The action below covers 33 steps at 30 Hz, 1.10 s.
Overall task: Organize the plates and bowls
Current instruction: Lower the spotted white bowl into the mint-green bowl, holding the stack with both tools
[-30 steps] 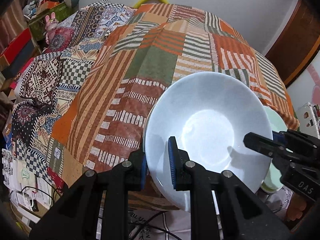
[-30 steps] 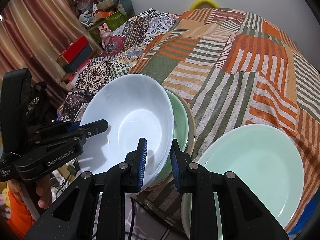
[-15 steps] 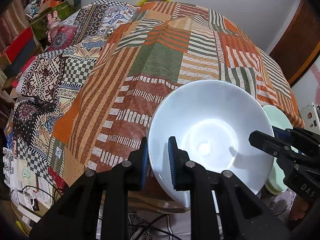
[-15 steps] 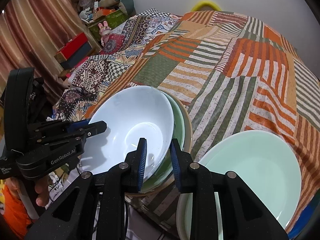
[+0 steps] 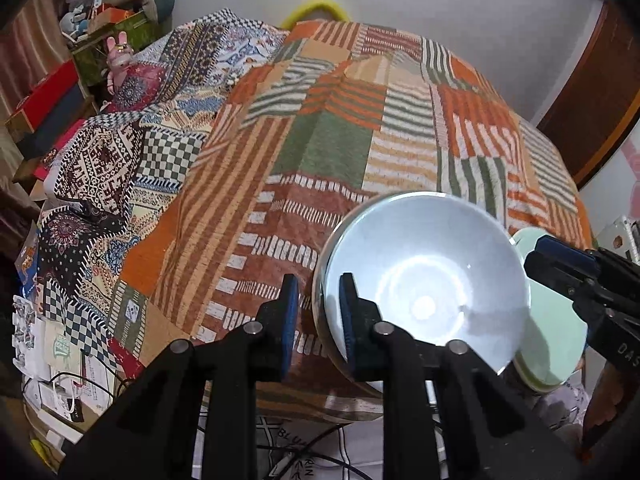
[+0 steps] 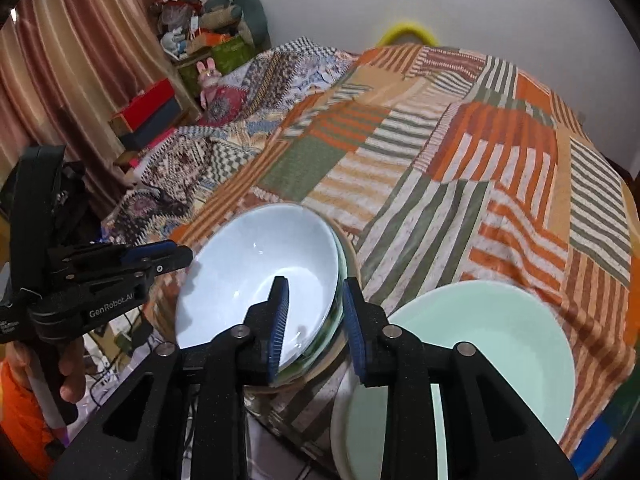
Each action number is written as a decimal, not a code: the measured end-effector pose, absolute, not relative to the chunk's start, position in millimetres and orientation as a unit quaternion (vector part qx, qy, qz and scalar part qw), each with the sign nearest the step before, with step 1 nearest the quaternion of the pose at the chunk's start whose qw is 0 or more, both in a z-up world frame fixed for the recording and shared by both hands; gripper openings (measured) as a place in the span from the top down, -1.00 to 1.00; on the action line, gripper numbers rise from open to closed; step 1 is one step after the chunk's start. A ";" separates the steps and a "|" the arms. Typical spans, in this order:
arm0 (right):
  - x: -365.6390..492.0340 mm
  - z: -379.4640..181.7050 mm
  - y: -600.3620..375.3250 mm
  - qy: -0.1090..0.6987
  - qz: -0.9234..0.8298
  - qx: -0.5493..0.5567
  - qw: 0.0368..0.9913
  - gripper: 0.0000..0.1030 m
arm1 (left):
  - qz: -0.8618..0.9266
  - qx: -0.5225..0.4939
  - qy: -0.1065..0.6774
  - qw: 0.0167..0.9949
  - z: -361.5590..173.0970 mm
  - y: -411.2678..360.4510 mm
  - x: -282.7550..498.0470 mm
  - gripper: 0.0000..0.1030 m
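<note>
Now both tongs, just opening, straddle the white bowl [image 6: 256, 280] rim unclamped; open patchwork cloth [image 5: 332, 152] lies beyond.

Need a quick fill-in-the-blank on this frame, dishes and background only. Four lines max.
1. In the right wrist view, the pale green plate lies to the ___ of the white bowl.
2. The white bowl holds nothing: it is ___.
3. The curved ring at the far edge of the table is ___.
4. The toy rabbit beside the boxes is ___.

Missing words: right; empty; yellow; pink.
</note>
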State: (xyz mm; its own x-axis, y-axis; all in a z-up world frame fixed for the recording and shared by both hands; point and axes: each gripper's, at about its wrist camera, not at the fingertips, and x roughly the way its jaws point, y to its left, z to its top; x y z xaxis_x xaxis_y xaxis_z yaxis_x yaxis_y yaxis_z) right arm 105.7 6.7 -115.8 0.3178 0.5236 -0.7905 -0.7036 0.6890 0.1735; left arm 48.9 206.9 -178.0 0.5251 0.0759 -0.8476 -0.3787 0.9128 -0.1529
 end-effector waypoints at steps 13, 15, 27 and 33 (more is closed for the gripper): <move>115.3 -132.7 -0.1 0.471 0.369 -0.082 0.797 0.18 | 0.117 -0.191 0.473 0.852 -191.2 206.8 41.5 0.05; 116.3 -140.5 1.2 0.483 0.368 -0.082 0.790 0.18 | 0.112 -0.205 0.484 0.843 -203.1 209.0 43.0 0.05; 124.3 -162.9 10.4 0.509 0.378 -0.075 0.770 0.14 | 0.093 -0.252 0.499 0.824 -237.8 215.4 45.3 0.05; 130.6 -172.7 11.6 0.524 0.384 -0.053 0.758 0.15 | 0.087 -0.255 0.501 0.822 -243.0 213.8 50.6 0.05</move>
